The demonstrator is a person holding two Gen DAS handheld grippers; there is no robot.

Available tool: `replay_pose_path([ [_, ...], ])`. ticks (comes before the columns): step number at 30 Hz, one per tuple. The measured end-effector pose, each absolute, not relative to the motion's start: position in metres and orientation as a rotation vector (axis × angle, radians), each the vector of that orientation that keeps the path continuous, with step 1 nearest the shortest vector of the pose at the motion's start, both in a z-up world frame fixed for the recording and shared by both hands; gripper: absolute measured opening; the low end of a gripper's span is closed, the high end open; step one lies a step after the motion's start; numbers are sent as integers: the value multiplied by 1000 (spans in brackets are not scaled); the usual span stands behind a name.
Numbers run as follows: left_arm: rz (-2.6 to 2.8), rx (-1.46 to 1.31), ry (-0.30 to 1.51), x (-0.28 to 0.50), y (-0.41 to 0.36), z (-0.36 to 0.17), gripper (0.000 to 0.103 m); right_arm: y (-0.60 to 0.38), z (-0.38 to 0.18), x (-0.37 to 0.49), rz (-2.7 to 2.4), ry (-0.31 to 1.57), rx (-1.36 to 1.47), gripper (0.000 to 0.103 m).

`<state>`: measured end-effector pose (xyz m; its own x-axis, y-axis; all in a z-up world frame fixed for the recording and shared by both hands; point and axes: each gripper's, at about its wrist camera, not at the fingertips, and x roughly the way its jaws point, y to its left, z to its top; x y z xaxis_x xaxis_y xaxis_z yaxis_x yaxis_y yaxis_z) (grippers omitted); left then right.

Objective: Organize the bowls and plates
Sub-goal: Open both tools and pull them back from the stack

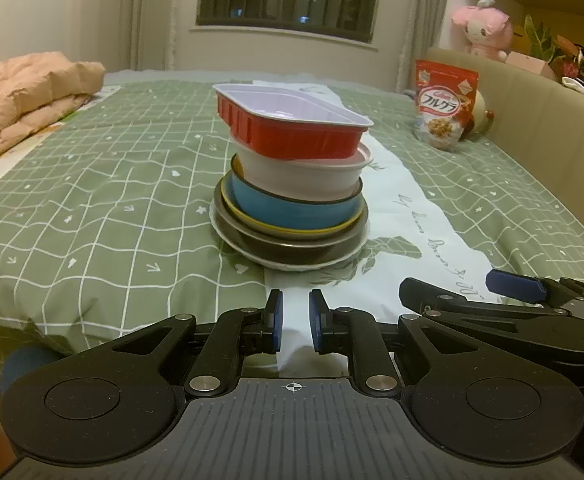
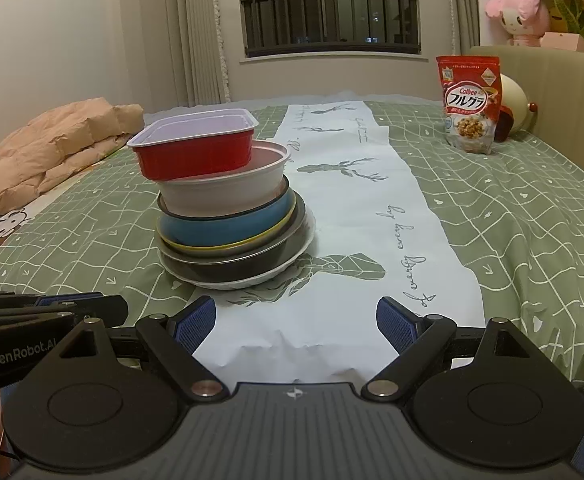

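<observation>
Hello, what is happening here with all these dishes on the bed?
A person holds a gripper in each hand, both aimed at a stack of dishes standing on a white paper runner over the green checked bedcover. A red rectangular tray sits on top, tilted, then a white bowl, a blue bowl, a dark pan and a white plate at the bottom. The left gripper has its jaws nearly shut and empty; the right gripper is open. Neither touches the stack.
</observation>
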<state>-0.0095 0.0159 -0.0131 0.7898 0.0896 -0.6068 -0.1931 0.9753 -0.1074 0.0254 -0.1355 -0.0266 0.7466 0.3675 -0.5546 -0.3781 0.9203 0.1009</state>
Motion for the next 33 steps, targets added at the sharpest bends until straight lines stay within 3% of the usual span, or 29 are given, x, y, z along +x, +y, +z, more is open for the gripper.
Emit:
replay_pose_path([
  [33, 139, -172, 633, -9, 17, -16, 18, -140, -21, 28, 463, 590, 19, 88],
])
